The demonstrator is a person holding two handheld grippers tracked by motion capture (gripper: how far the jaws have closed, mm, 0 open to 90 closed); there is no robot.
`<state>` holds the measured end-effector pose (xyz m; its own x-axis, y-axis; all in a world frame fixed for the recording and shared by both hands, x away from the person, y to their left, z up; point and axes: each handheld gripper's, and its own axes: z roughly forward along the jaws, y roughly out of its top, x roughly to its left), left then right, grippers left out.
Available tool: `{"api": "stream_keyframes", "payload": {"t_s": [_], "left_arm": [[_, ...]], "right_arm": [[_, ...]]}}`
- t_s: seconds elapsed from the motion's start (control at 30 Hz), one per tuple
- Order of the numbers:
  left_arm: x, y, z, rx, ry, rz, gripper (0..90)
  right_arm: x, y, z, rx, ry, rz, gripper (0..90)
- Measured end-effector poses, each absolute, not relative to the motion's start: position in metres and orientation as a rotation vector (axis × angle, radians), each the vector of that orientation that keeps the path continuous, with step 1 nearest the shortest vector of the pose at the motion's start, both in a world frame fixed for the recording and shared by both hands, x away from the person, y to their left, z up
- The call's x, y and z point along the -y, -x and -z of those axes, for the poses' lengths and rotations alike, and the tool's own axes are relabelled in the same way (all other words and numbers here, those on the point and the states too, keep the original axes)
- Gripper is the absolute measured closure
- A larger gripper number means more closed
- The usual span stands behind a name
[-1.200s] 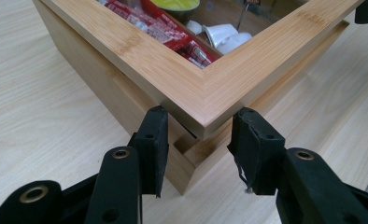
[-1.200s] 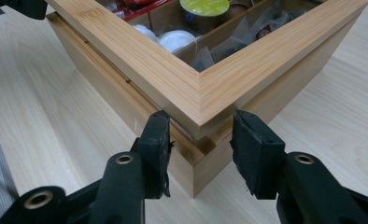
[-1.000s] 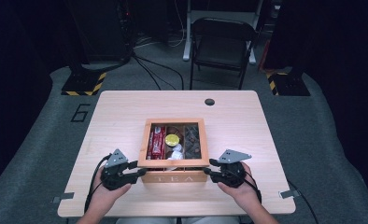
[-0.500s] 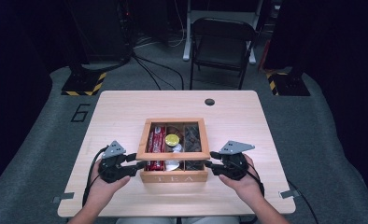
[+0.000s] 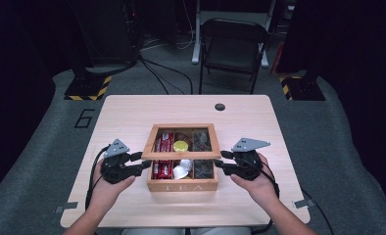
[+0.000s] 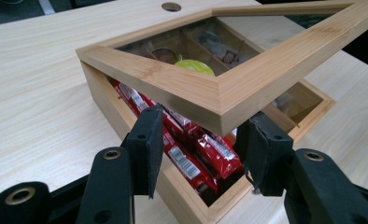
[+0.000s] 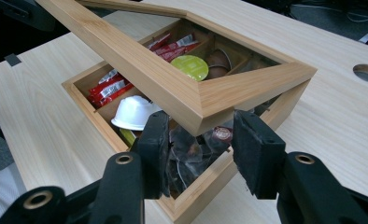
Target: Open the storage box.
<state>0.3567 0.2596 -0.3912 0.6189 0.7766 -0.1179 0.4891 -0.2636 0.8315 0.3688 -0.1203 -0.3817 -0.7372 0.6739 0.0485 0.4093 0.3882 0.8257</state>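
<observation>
A wooden tea box (image 5: pixel 183 186) stands near the table's front edge. Its glass-paned lid (image 5: pixel 181 155) is hinged at the back and raised at the front. My left gripper (image 5: pixel 141 161) is shut on the lid's front left corner (image 6: pixel 219 107); its jaws have just been opening a little with that corner between them. My right gripper (image 5: pixel 221 159) is shut on the front right corner (image 7: pixel 205 100). Inside lie red packets (image 6: pixel 191 149), a yellow-green capsule (image 7: pixel 189 66), a white capsule (image 7: pixel 133 112) and dark tea bags (image 7: pixel 191 149).
The light wooden table (image 5: pixel 132 112) has a cable hole (image 5: pixel 220 106) at the back. A folding chair (image 5: pixel 232 49) stands behind the table. A stand base with yellow-black stripes (image 5: pixel 85 88) sits on the floor at the back left.
Both hands have risen, and the lid's front edge has come up off the box with them, so the gap under it is wider.
</observation>
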Motion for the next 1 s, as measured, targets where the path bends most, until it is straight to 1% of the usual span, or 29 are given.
{"api": "stream_keyframes", "payload": {"t_s": [0.47,0.77,1.0], "left_arm": [[-0.259,-0.366,0.374,-0.995,-1.919,-0.408,51.7],[-0.259,-0.368,0.369,-0.998,-1.921,-0.424,50.2],[-0.259,-0.369,0.367,-0.979,-1.912,-0.424,51.2]], "right_arm": [[0.119,-0.378,0.364,-2.332,-0.95,-1.285,56.7],[0.119,-0.38,0.359,-2.328,-0.938,-1.282,56.6],[0.118,-0.381,0.356,-2.325,-0.938,-1.282,56.4]]}}
